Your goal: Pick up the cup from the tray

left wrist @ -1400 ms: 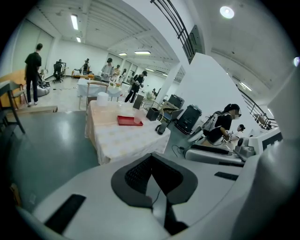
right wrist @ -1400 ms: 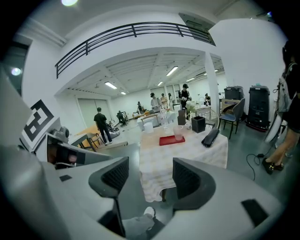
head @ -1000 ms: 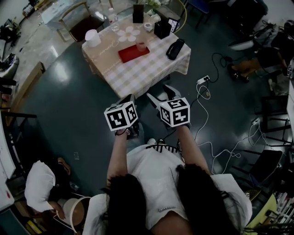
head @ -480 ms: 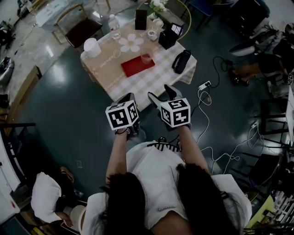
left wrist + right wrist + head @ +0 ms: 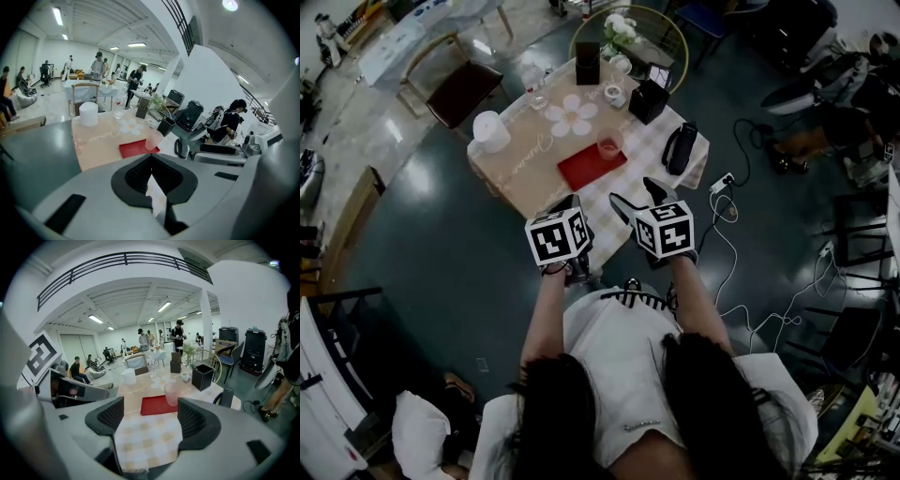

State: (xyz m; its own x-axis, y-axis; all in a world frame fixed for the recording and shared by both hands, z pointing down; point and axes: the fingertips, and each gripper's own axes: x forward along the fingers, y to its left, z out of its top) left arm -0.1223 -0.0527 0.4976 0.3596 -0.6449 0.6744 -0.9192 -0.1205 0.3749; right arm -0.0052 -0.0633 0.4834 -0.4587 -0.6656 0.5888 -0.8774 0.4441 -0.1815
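- Near the front of the checked table (image 5: 525,171) lies the red tray (image 5: 584,172).
- Well short of the tray, the right gripper (image 5: 150,416) is opening its jaws with nothing between them. The left gripper (image 5: 151,159) is clenched and empty.
- A black bag (image 5: 680,148) lies right of the tray, a black box (image 5: 649,98) behind it and a white cylinder (image 5: 490,131) to its left. None seems to block a reach from the front.
- A translucent pink cup (image 5: 609,145) stands upright on the tray's far right corner. It looks light, thin-walled and easy to tip, so a gentle grip at mid-wall should suit.
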